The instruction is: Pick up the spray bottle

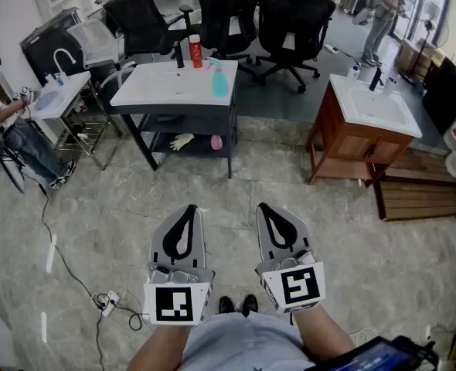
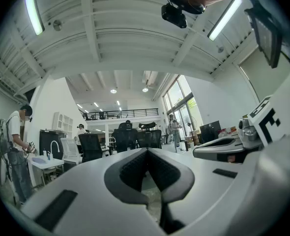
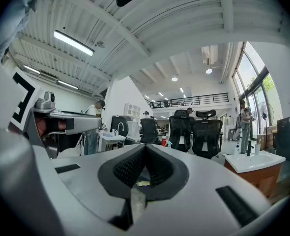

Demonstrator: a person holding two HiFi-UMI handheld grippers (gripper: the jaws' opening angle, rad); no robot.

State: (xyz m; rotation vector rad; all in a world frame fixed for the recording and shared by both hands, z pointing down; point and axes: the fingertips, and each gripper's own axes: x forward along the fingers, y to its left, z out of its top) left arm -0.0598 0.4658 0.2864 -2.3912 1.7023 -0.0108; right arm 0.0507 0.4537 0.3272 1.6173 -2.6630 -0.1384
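Most of the head view is pale marbled floor, which stretches from the two grippers to the furniture well ahead of them. Farthest off stand black office chairs. In front of the chairs, straight ahead of the grippers, is a dark-framed table with a white top and a lower shelf. Ahead and off to the right of the right gripper stands a wooden vanity with a white basin set into it.

The left gripper and the right one are held side by side, close together but not touching, both pointing roughly level toward the table. Each gripper's own view shows its two dark ribbed pads meeting at the tips, so both pairs of jaws are closed with nothing caught between them.

The spray bottle stands upright on the table's white top, near its right-hand front corner. It is well apart from both grippers and roughly in line with the gap between them. It is small at this range: a teal, see-through body widening toward the base and a paler trigger head on top. Just behind it and to its left stands a red bottle with a white cap, with a black tap beside that.
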